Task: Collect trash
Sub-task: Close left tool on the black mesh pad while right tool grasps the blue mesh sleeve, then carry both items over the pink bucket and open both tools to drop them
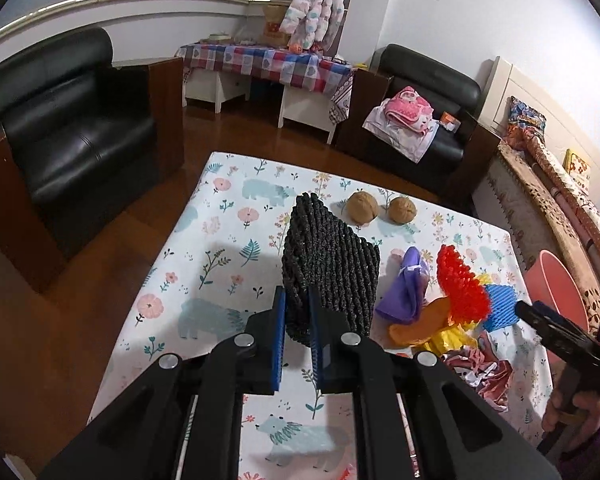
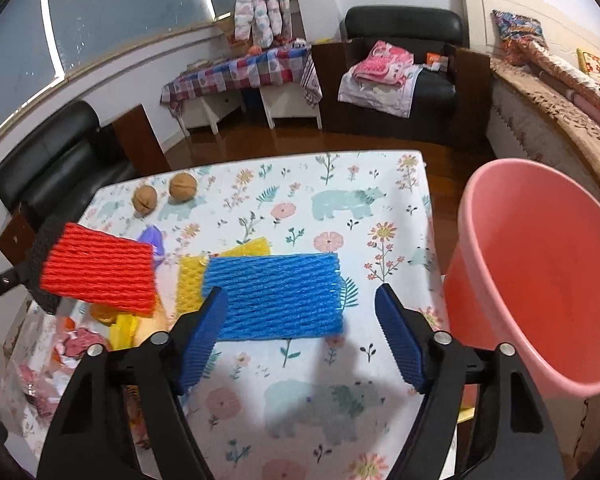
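My left gripper (image 1: 297, 312) is shut on a black foam net sleeve (image 1: 332, 264) and holds it upright above the table. In the right wrist view the black sleeve (image 2: 46, 236) shows at the far left behind a red foam net (image 2: 100, 270). My right gripper (image 2: 300, 304) is open over a blue foam net (image 2: 276, 296) that lies flat on the table, with a yellow foam net (image 2: 192, 284) beside it. The pink bucket (image 2: 540, 280) stands off the table's right side. The red net (image 1: 462, 284), blue net (image 1: 500, 308) and bucket (image 1: 556, 292) also show in the left wrist view.
Two walnuts (image 1: 380, 208) lie at the far end of the bear-print tablecloth (image 2: 340, 200). A purple wrapper (image 1: 404, 288), an orange peel (image 1: 416, 324), yellow plastic (image 1: 452, 340) and crumpled pink paper (image 1: 484, 372) lie in a heap. Black armchairs (image 1: 68, 132) stand around on the wooden floor.
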Tool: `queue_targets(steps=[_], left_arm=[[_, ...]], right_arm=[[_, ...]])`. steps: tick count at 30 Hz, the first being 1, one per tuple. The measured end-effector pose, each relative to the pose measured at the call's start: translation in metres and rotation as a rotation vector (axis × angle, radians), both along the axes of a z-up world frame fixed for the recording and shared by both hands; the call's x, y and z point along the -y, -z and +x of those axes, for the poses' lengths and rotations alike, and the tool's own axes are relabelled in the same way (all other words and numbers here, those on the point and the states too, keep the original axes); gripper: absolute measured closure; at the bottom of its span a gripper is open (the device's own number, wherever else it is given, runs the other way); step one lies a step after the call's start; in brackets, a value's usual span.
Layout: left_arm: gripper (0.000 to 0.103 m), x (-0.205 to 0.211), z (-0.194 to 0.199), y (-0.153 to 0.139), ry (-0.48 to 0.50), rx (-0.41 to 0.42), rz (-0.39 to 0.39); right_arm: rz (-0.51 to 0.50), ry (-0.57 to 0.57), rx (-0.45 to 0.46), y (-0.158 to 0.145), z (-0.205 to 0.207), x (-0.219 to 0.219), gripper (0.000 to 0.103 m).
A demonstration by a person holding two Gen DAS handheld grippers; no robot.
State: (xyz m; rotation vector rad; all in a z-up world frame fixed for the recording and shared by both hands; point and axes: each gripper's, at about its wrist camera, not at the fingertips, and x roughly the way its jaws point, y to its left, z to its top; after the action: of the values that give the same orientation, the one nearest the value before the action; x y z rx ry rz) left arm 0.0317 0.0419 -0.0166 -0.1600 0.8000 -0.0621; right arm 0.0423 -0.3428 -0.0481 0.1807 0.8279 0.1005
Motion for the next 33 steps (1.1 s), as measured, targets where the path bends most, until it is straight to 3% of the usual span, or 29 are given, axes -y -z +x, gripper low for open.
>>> queue_targets(steps=[3, 6, 7, 12, 24, 33], left_arm=[[0.093, -0.001, -0.002, -0.004, -0.008, 0.004, 0.0], [0.093, -0.002, -0.007, -0.007, -0.017, 0.008, 0.002], [0.093, -0.003, -0.009, -0.007, -0.018, 0.008, 0.002], [0.093, 0.001, -0.015, -0.016, -0.011, 0.027, 0.006], [0.093, 0.023, -0.036, -0.053, 0.046, 0.11, 0.003], [0.093, 0.064, -0.041, -0.083, 0.152, 0.175, -0.019]], right_arm=[[0.012, -0.022, -0.047, 0.01, 0.005, 0.001, 0.032], [0.025, -0.03, -0.058, 0.013, 0.005, 0.003, 0.051], [0.04, -0.044, -0.062, 0.013, 0.005, 0.003, 0.065], [0.09, -0.055, -0.055, 0.011, -0.007, 0.003, 0.093], [0.124, -0.039, 0.093, -0.043, -0.051, 0.022, 0.098], [0.101, 0.048, 0.192, -0.078, -0.08, 0.052, 0.098]])
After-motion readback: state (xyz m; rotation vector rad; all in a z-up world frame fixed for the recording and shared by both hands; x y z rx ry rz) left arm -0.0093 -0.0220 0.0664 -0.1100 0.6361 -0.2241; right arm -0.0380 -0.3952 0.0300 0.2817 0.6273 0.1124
